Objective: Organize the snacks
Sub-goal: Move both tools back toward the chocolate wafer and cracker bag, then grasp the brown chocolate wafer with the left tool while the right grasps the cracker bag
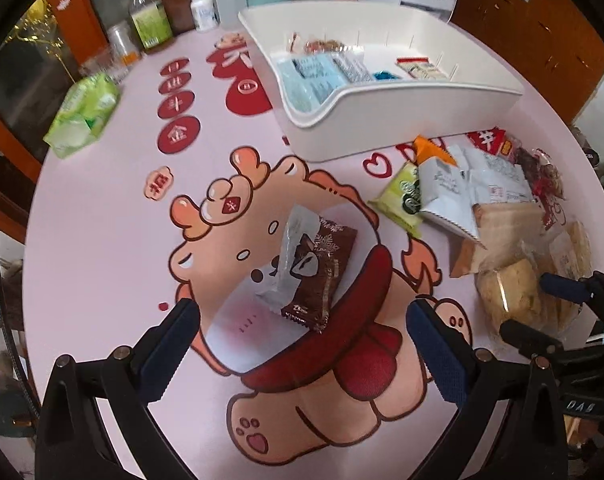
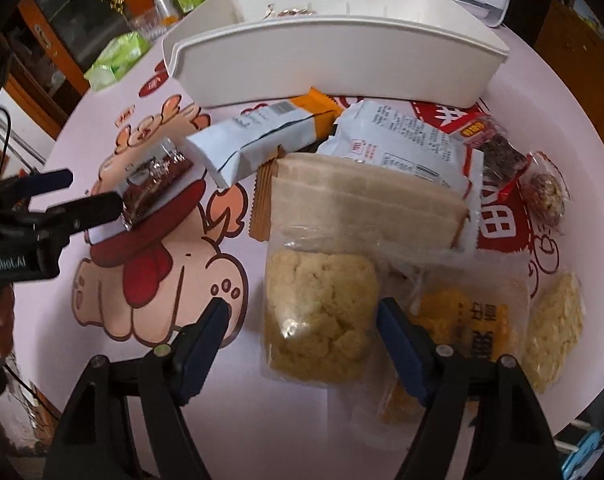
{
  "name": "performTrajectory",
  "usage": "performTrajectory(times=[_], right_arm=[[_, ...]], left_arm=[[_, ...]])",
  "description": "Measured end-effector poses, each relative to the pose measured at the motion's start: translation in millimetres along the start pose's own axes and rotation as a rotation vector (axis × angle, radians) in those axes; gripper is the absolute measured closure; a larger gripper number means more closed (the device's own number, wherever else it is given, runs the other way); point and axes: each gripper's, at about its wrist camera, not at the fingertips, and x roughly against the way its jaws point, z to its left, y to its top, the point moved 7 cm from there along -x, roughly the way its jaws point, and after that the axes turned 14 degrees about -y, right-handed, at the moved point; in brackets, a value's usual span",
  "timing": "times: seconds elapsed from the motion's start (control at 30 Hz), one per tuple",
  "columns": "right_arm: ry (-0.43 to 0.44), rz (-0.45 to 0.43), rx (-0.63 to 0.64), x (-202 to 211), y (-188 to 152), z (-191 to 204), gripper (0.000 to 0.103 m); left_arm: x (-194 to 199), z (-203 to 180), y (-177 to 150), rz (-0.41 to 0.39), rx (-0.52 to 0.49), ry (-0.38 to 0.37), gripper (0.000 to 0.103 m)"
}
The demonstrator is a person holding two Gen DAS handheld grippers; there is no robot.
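A brown snack packet [image 1: 321, 272] lies on the pink table over a clear wrapper, just ahead of my left gripper [image 1: 302, 340]. That gripper is open, with its fingers wide on either side and touching nothing. My right gripper [image 2: 302, 344] is open around a clear bag of yellow crumbly snack [image 2: 317, 316]; a gap shows at the left pad. The white organizer tray [image 1: 381, 120] at the back holds several blue and white packets. Each gripper shows in the other view: the right gripper [image 1: 523, 304] over the pile, the left gripper [image 2: 96, 190] by the brown packet [image 2: 154, 184].
A pile of loose snacks [image 1: 461, 192] lies right of the brown packet, in front of the tray [image 2: 333, 64]. A green tissue pack [image 1: 84, 114] and bottles and jars [image 1: 150, 20] stand at the far left. Dark cabinets ring the round table's edge.
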Motion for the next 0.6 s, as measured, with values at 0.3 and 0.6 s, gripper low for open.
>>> performTrajectory(times=[0.3,0.6], right_arm=[[-0.083,-0.008,0.111,-16.7,1.7,13.2,0.04],[-0.078,-0.023,0.116,-17.8,1.8,13.9,0.043]], left_arm=[[-35.1,13.6,4.1,0.075,0.021,-0.013,0.007],[-55.1,19.4,4.1,0.136,-0.003,-0.008,0.034]])
